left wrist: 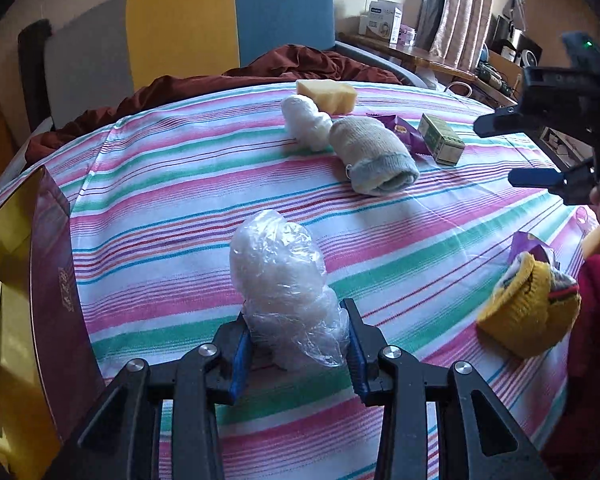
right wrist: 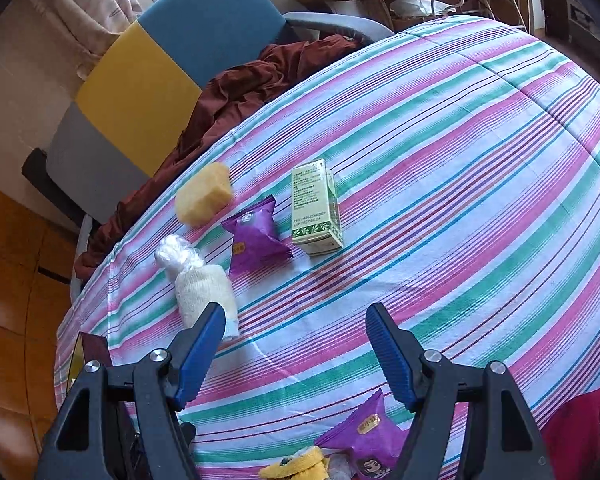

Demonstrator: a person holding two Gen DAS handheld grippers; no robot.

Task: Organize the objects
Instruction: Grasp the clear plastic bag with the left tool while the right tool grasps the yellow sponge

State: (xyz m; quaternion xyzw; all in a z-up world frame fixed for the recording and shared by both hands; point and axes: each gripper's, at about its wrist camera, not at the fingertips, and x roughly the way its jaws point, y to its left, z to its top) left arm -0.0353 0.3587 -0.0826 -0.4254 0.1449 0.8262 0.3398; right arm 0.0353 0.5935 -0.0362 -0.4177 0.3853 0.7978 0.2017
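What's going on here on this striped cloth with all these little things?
A person is sorting small items with two handheld grippers. The left gripper is shut on a clear plastic-wrapped bundle, beside a maroon box. The right gripper hangs open and empty above the striped cloth, near a rolled sock.

A clear plastic bundle, crinkled and whitish, stands upright on the striped bed. Farther off lies a second white bundle, touching a rolled cream sock with a grey-blue cuff that lies on its side. Behind them sits a yellow sponge. Right of the sock lies a purple packet, and beside it a green-and-white box lying flat on one long face. Nearer, at the right edge, a yellow knitted sock is bunched up, with another purple packet just beside it.
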